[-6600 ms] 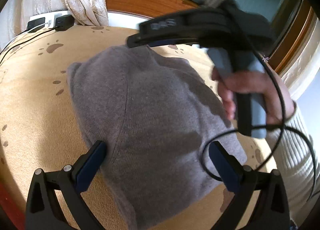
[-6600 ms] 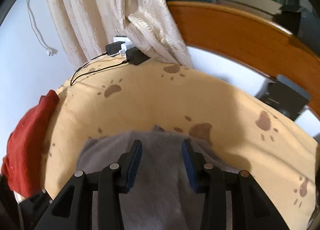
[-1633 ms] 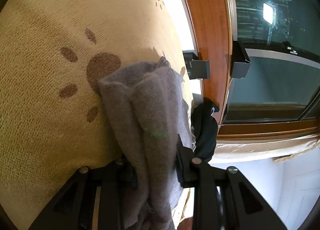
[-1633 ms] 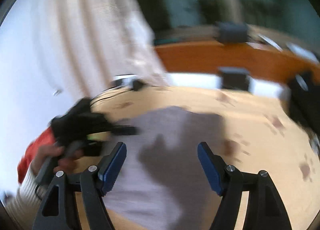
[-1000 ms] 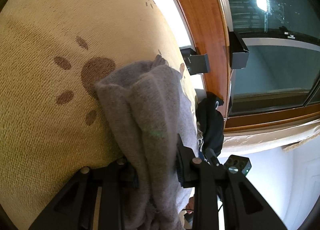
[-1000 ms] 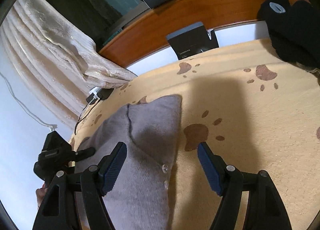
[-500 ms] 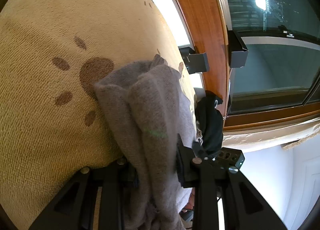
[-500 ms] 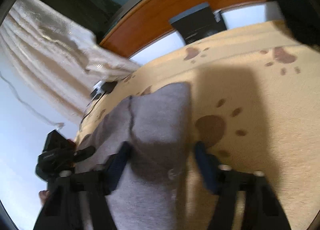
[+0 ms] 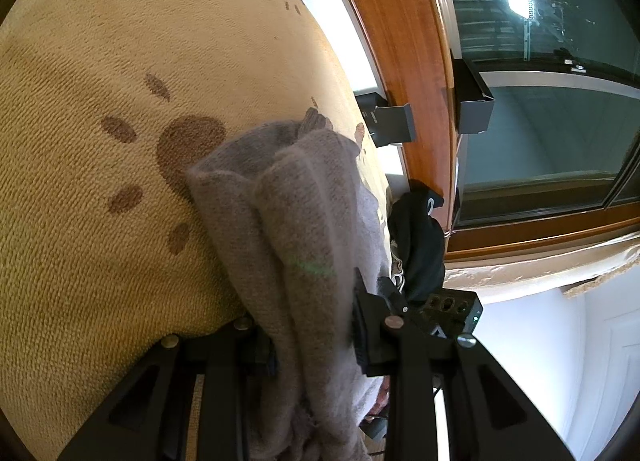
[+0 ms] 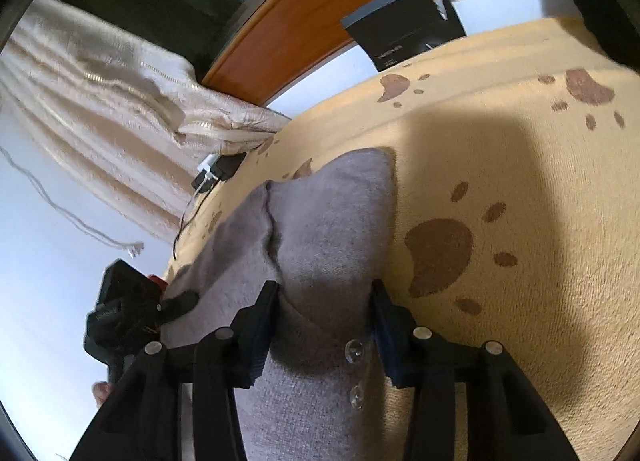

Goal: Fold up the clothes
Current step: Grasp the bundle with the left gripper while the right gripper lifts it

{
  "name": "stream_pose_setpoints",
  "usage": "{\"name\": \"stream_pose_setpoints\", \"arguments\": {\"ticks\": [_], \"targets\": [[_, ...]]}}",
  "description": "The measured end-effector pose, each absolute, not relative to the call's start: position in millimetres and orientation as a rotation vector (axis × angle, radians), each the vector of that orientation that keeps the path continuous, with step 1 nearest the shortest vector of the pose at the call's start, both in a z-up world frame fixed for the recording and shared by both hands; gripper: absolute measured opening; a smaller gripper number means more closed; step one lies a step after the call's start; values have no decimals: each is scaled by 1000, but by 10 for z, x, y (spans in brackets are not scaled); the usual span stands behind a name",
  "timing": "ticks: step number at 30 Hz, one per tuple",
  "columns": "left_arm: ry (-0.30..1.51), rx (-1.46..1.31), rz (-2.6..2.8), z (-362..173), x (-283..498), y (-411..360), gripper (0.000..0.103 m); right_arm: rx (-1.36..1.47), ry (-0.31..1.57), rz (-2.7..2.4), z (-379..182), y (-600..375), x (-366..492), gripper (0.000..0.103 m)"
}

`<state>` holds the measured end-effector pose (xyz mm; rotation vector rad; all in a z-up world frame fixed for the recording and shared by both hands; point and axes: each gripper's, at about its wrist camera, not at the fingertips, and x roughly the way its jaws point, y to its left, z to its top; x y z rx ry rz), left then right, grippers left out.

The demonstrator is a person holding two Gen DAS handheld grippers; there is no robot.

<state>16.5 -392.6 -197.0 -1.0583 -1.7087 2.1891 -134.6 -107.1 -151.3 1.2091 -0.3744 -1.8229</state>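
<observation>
A grey knitted garment [image 9: 304, 197] lies folded on a yellow blanket with brown paw prints [image 9: 100, 61]. My left gripper [image 9: 312, 325] is shut on one bunched end of it, with thick folds standing up between the fingers. In the right wrist view the same grey garment [image 10: 332, 213] shows a seam and clear buttons [image 10: 354, 349]. My right gripper [image 10: 324, 313] is shut on its opposite end, with both pads pressed into the cloth. Each gripper shows in the other's view: the right gripper's body [image 9: 448, 309] and the left gripper's body [image 10: 124, 317], held by a hand.
A black garment [image 9: 416, 237] lies at the blanket's far edge. A dark box [image 10: 400, 37] leans against the wooden window frame [image 9: 404, 61]. A cream curtain [image 10: 120, 101] hangs at the left, with plugged chargers [image 10: 218, 173] below it. A red cloth [image 10: 160, 283] peeks out behind the left gripper.
My right gripper has come down over the garment's end and its fingers have closed from wide open onto the cloth. The left gripper keeps its hold, hardly moving.
</observation>
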Motion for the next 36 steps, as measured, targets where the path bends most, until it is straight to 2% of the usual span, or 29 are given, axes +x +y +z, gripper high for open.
{"name": "stream_pose_setpoints", "arguments": {"ticks": [5, 9, 14, 19, 21, 25, 27, 29, 36], "targets": [[-1704, -1059, 2193, -1973, 168, -3918, 32, 1196, -323, -1848, -1484, -1109, -1295, 46], [-1692, -1063, 2204, -1966, 163, -3908, 32, 1172, -313, -1844, -1454, -1128, -1249, 32], [-1676, -1070, 2233, -1950, 159, -3886, 32, 1120, -310, -1845, -1361, -1140, -1177, 29], [-1657, -1084, 2246, -1940, 149, -3888, 32, 1156, -291, -1834, -1395, -1187, -1214, 31], [-1657, -1083, 2242, -1942, 148, -3893, 32, 1197, -333, -1808, -1464, -1169, -1275, 45], [-1655, -1080, 2245, -1945, 154, -3888, 32, 1198, -338, -1804, -1476, -1164, -1282, 45], [-1651, -1077, 2257, -1941, 160, -3873, 31, 1185, -313, -1815, -1453, -1180, -1250, 33], [-1640, -1080, 2285, -1928, 166, -3849, 31, 1161, -295, -1827, -1414, -1188, -1209, 29], [-1571, -1063, 2430, -1733, 237, -3734, 29, 1012, -288, -1849, -1069, -1133, -1017, 27]]}}
